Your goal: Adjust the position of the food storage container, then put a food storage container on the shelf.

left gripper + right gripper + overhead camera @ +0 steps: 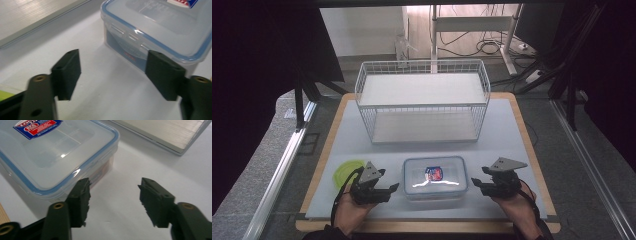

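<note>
Clear plastic box (pixel 435 177) between both tools (pixel 387 191) (pixel 477 186), jaws apart; green lid (pixel 346 171), probably, from above.

Clear lidded box (pixel 160 27), left gripper view: top and right sides cut by the frame edge, red label on its wall too blurred to read; same box in the right gripper view: left part cut off, lid sticker (pixel 37 127) clipped at the top, its small print illegible; green lid (pixel 346 171), high view: near edge hidden behind the left claw (pixel 384 190); both forearms cut by the bottom edge.
</note>
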The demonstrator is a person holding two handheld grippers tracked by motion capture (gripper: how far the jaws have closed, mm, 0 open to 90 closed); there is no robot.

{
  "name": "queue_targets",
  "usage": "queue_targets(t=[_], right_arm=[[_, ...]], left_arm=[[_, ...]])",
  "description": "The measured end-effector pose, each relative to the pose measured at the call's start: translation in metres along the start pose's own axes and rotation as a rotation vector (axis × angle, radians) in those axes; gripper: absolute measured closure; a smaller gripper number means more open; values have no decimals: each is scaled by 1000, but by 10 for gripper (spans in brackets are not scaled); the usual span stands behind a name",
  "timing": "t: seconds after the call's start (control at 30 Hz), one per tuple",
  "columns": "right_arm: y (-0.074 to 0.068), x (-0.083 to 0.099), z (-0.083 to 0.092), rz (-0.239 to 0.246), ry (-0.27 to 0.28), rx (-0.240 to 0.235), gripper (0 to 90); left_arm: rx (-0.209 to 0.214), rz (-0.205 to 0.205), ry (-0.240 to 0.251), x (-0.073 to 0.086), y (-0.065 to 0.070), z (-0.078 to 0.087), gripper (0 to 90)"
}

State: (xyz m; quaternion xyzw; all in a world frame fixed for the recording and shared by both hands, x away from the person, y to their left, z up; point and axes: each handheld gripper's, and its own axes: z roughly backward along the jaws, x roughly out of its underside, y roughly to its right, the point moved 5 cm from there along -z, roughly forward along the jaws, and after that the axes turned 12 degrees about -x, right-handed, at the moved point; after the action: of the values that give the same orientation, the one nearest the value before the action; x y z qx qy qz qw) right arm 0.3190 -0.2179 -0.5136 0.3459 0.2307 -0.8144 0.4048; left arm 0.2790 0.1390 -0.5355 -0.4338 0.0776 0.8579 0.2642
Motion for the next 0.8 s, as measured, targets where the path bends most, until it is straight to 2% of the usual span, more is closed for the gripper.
queue_targets(t=[0.1,0.2,0.37,0.43,0.53,0.57,0.67,0.8], right_arm=[[4,0,3,-5,20,4,331],[6,-1,4,-9,42,-3,265],[8,-1,2,-6,51,3,184],[8,-1,1,1,49,3,164],[8,-1,1,3,48,1,148],[7,-1,1,1,51,-3,140],[8,-2,2,-9,57,-6,129],[7,-3,2,-34,72,-17,110]], left_arm=[[6,17,8,0,-1,1,165],[13,25,9,0,-1,1,135],[7,5,27,0,0,-1,108],[9,-23,29,0,1,-1,103],[-13,-99,22,2,2,-4,87],[-15,-103,21,2,3,-4,82],[-6,-86,5,0,4,-3,82],[36,-40,14,-4,7,-1,81]])
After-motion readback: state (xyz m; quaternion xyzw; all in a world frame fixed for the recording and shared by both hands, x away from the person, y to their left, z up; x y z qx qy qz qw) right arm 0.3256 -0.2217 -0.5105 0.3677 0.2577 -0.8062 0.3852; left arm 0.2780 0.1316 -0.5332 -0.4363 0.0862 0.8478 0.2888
